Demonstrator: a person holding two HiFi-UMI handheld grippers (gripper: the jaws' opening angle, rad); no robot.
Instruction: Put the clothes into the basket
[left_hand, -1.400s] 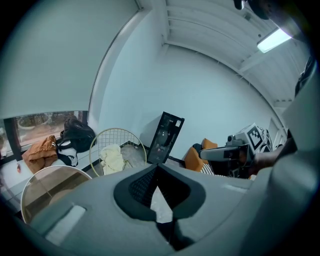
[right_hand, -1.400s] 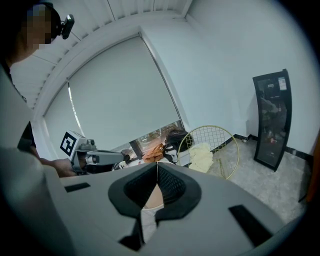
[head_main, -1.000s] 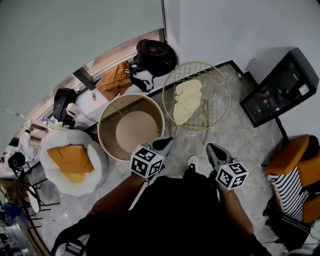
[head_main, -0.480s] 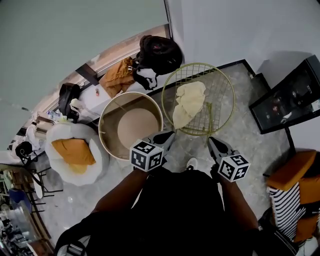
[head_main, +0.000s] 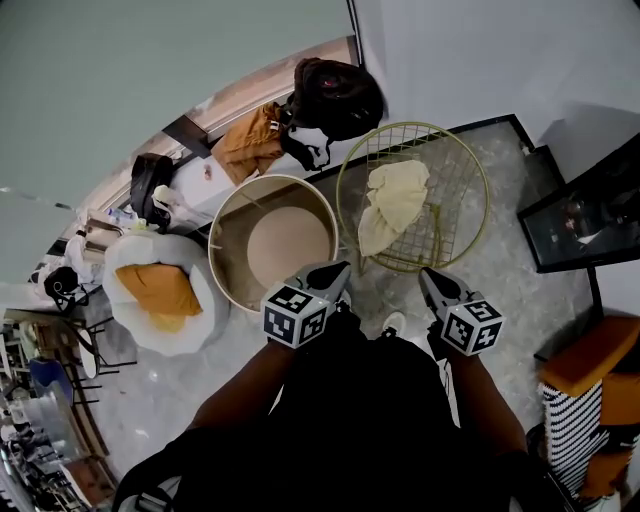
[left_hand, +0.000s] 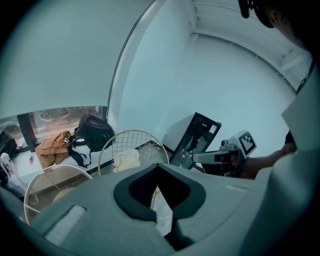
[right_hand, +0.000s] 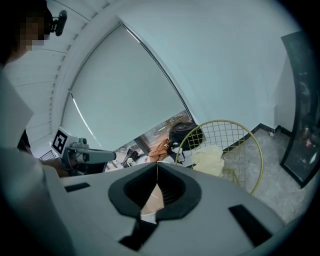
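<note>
A cream cloth (head_main: 393, 205) lies draped on a round gold wire stand (head_main: 470, 160) ahead of me. To its left stands the round beige basket (head_main: 225, 225), with nothing in it. An orange garment (head_main: 250, 145) lies on the ledge behind the basket. My left gripper (head_main: 335, 272) hovers by the basket's near rim, jaws shut and holding nothing. My right gripper (head_main: 432, 277) hangs near the stand's front edge, also shut with nothing in it. The left gripper view looks over its own shut jaws (left_hand: 159, 166) at the cloth (left_hand: 126, 160). The right gripper view shows the cloth (right_hand: 209, 159) beyond its shut jaws (right_hand: 157, 164).
A black backpack (head_main: 335, 95) sits by the wall next to the orange garment. A white pouf with an orange cushion (head_main: 160, 290) is left of the basket. A dark glass cabinet (head_main: 590, 215) and an orange seat (head_main: 590, 360) stand at the right.
Both grippers have moved forward toward the basket and the wire stand, staying shut. The cloth, basket and garment lie as before.
</note>
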